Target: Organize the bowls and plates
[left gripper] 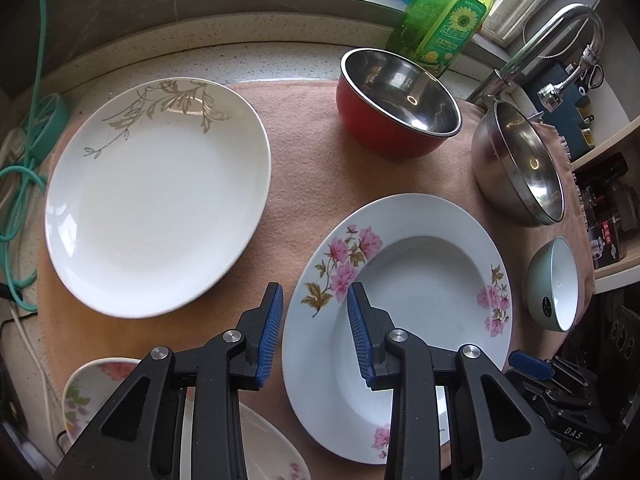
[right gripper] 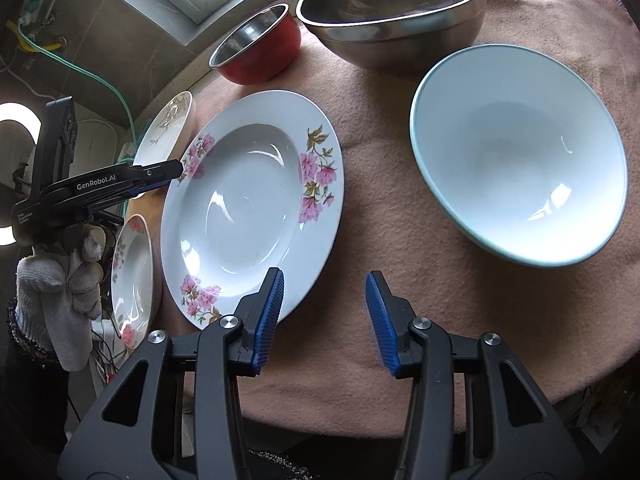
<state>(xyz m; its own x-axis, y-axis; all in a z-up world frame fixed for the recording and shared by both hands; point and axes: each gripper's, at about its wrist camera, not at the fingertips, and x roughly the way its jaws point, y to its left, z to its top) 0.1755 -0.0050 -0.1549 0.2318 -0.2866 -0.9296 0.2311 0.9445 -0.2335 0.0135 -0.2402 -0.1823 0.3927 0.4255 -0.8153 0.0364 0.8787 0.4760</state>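
A deep white plate with pink flowers [left gripper: 420,280] [right gripper: 248,208] lies on the pink cloth [left gripper: 304,168]. My left gripper [left gripper: 316,332] is open, its fingers straddling that plate's left rim. A large white plate with a gold leaf pattern [left gripper: 160,196] [right gripper: 166,128] lies to the left. A red bowl with steel inside [left gripper: 396,100] [right gripper: 260,48], a large steel bowl [left gripper: 516,164] [right gripper: 396,12] and a pale green bowl [left gripper: 554,284] [right gripper: 520,156] stand around. My right gripper [right gripper: 324,316] is open and empty over bare cloth between the flowered plate and the green bowl.
A small flowered plate [left gripper: 96,384] [right gripper: 134,280] and another white plate [left gripper: 264,448] lie at the near left. A green detergent bottle [left gripper: 444,16] stands at the back, a tap [left gripper: 560,36] to the right. Green hose [left gripper: 24,184] lies at the left.
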